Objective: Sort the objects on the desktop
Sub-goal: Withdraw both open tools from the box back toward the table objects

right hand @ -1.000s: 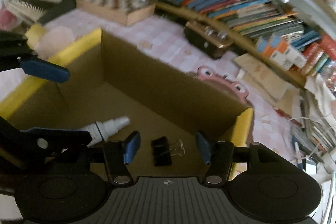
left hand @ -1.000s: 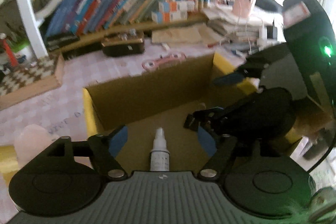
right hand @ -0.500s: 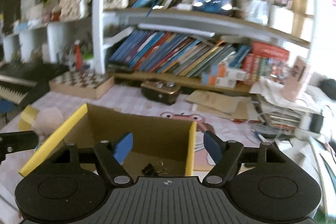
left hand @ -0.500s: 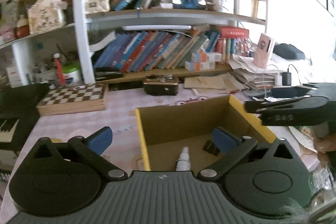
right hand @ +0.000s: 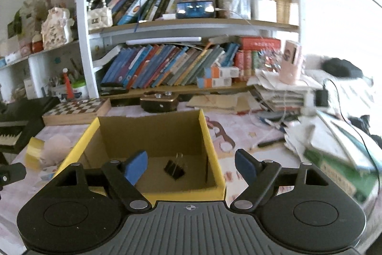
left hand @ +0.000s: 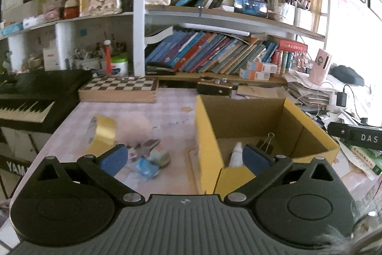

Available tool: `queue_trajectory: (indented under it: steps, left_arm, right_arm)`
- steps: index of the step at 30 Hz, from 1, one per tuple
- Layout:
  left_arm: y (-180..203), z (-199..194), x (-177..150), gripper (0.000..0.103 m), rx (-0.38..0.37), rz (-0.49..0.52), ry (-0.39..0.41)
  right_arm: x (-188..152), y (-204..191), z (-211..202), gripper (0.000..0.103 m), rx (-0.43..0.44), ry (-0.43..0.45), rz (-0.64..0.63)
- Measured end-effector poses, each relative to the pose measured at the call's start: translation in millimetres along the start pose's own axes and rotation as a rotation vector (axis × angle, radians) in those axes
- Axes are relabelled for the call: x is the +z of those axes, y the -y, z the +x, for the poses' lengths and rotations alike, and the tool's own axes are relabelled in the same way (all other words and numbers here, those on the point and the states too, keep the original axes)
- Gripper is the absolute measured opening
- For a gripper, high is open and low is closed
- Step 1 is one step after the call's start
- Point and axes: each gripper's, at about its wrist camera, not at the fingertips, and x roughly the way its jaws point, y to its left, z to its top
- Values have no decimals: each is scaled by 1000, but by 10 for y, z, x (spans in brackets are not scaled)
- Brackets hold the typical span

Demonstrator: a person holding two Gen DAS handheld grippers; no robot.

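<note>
Sitting on the pink checked desk, the cardboard box is brown inside with yellow outer walls and rim, its top open. In the left wrist view it lies ahead of the left gripper and to the right, the near corner just behind the right-hand blue pad. That gripper's jaws stand spread as wide as they go, with nothing between the pads. Left of the box and just beyond the left-hand pad lie a roll of yellow tape, a pale pink fluffy ball and a small heap of blue and grey items, too blurred to identify. Inside the box this view shows a small white spray bottle lying beside a black binder clip with wire handles.

The right wrist view looks straight into the box from its near side: only the binder clip shows on the floor, while the bottle is hidden. The right gripper has just been opening its jaws; they are apart and empty, the box's near wall between them. The tape and fluffy ball lie far to its left; a black pen lies ahead to the right.

Readable writing: "YAM" on the keyboard at the far left, and "DAS" on the right gripper's dark finger at the right edge of the left view.
</note>
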Motion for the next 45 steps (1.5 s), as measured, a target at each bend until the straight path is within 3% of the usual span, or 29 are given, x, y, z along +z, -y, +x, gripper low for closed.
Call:
queue_trajectory:
  steps: [6,16,45]
  left_arm:
    - [-262,-240,-193,103,1,-20,-11]
    - [-617,-502,-515,103,-14,-19,-80]
    - [-1129,-845,-1009,103,-51,8,-216]
  right_arm:
    - [-282,-218,-295,83,-56,-18,50]
    - [-690,-678,-666,83,-67,-84,33]
    - [-1193,-1582,-1027,83,41,-211,-70]
